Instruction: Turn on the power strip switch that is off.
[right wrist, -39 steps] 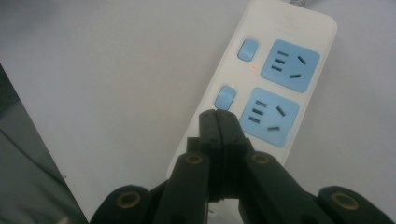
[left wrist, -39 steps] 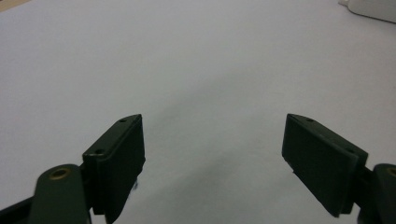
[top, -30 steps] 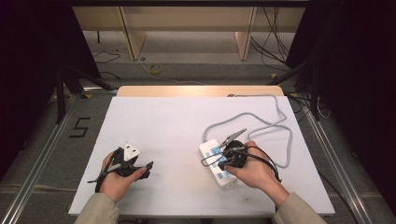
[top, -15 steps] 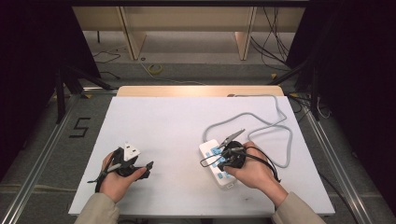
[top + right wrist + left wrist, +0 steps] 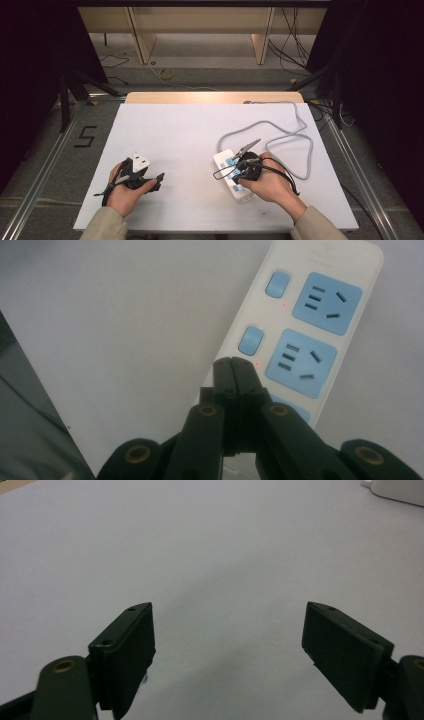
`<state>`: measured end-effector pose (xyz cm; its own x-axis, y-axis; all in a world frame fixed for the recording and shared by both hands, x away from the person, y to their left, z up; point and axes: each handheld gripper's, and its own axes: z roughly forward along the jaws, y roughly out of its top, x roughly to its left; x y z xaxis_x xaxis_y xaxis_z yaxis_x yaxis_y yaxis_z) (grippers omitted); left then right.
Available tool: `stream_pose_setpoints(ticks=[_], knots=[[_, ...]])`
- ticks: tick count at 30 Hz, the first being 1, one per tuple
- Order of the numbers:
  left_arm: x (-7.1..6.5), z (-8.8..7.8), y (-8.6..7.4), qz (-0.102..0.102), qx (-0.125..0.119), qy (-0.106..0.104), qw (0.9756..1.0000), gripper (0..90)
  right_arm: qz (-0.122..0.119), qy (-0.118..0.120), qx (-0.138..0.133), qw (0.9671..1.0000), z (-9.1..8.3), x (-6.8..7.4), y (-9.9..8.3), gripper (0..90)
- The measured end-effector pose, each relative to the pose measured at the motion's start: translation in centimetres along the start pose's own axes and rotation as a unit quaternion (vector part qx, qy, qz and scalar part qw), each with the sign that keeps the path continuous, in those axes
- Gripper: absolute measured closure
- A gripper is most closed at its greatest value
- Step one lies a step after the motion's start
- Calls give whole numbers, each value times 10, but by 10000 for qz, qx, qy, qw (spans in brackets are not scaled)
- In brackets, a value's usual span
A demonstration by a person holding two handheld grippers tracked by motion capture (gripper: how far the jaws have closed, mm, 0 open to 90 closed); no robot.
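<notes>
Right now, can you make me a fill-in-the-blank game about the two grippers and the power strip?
1. The right gripper has its jaws pressed ____.
2. The left gripper has its jaws wide ____.
3. The sockets on the white power strip are coloured ____.
4. The closed tips sit over the power strip near a small ____ light.

Missing words: together; open; blue; red

A white-topped table [image 5: 175,130] with a wooden far edge carries a white power strip [image 5: 231,175] with blue sockets at near right, its grey cable [image 5: 292,145] looping over the right side toward the far edge.
</notes>
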<state>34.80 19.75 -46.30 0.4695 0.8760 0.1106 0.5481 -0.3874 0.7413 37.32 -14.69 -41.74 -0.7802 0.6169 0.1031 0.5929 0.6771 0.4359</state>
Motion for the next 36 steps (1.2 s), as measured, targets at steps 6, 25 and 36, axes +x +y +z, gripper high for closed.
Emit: stream_pose_setpoints(ticks=[6, 25, 36], knots=[[0, 0, 0, 12, 9, -7, 10000, 212, 13, 15, 65, 10000, 4, 0, 0, 900], [-1, 0, 0, 11, 11, 4, 10000, 212, 18, 40, 256, 9997, 12, 0, -2, 900], [-1, 1, 0, 25, 18, -3, 10000, 212, -15, 31, 315, 9995, 15, 1, -2, 900]])
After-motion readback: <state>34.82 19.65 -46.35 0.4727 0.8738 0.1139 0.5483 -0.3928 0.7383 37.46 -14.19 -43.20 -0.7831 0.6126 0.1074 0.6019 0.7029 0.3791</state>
